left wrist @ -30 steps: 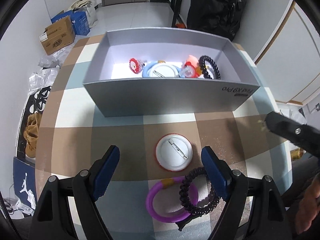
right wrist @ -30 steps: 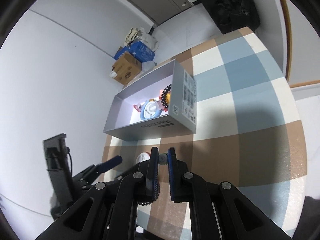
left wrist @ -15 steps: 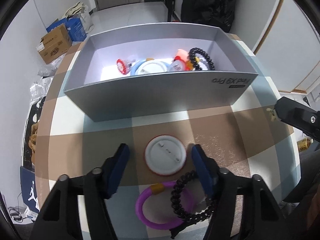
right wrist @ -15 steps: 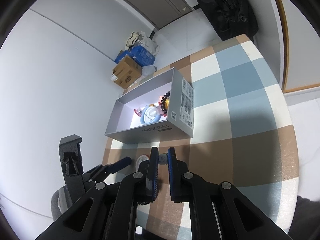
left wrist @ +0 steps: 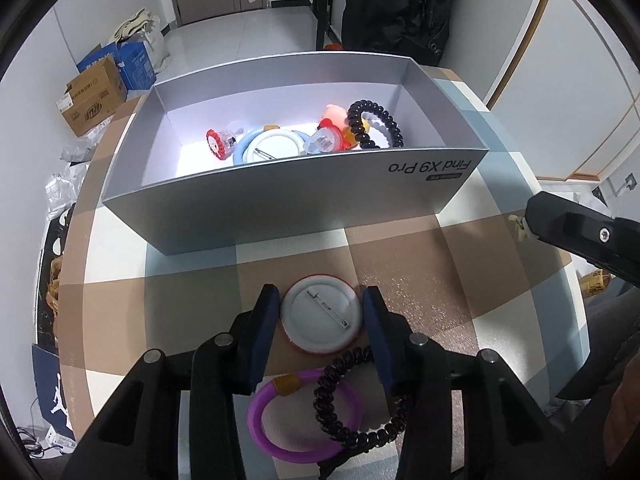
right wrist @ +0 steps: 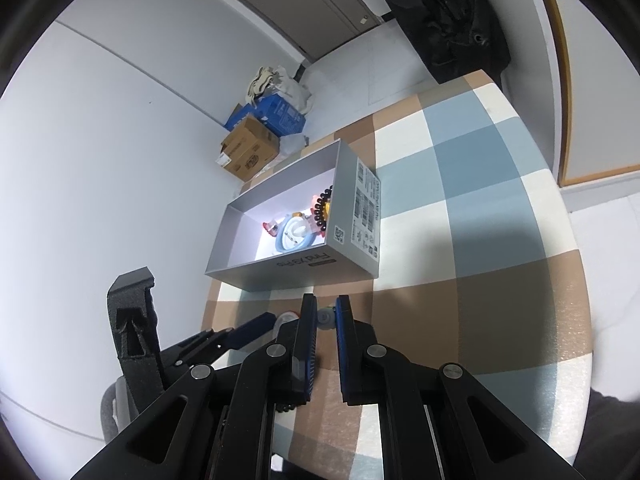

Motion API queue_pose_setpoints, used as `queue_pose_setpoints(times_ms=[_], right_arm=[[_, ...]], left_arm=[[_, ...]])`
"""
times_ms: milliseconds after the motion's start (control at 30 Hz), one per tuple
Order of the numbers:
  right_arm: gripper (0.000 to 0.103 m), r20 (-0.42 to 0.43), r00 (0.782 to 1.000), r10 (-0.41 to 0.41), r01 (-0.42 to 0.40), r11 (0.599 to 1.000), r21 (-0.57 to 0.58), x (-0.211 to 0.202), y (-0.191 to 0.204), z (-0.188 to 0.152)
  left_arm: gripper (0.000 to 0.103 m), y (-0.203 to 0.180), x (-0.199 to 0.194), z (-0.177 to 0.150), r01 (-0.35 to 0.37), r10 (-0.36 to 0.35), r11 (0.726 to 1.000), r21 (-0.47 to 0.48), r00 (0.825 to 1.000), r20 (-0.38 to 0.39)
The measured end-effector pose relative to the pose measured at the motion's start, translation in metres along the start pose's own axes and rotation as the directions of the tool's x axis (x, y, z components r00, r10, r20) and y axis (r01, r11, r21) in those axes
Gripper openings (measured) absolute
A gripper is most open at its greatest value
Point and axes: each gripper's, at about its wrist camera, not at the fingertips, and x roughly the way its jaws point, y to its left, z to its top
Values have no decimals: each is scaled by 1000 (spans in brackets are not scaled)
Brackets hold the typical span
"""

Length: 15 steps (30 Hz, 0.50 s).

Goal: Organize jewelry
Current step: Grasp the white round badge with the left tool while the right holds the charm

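Observation:
A white pin badge [left wrist: 320, 314] lies back up on the checked table between my left gripper's [left wrist: 320, 318] blue pads. The jaws are closing, and both pads meet the badge's rim. Just behind the fingers lie a purple bangle [left wrist: 260, 428] and a black coil hair tie [left wrist: 340, 434]. Beyond the badge stands the open grey box [left wrist: 280, 208], holding a black bead bracelet [left wrist: 376, 120], another badge in a blue ring [left wrist: 272, 148] and small red trinkets. My right gripper [right wrist: 326, 316] hovers to the right, shut on a small pale trinket [right wrist: 325, 318].
Off the table's far left, cardboard boxes [left wrist: 94, 96] and bags sit on the floor. A black bag [left wrist: 396, 8] stands behind the box. The table's right edge [left wrist: 576, 320] curves close to the right gripper's arm [left wrist: 580, 236].
My left gripper's jaws have narrowed from wide open to the badge's rim, and the hand has edged forward over the badge. The right gripper stays shut and nearly still.

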Motion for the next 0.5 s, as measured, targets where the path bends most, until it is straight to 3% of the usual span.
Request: queue_pose_setpoints(times_ms=[300,500], right_arm=[[9,10,1000,-11,12,1000,-23,4,7,1],[9,27,1000,-15,16,999,-49,7,18,4]], left_arm=[[37,16,-2,6,80,-81,992,-101,997,-5],[37,21,-19,15,143,-137,981,-135,989,52]])
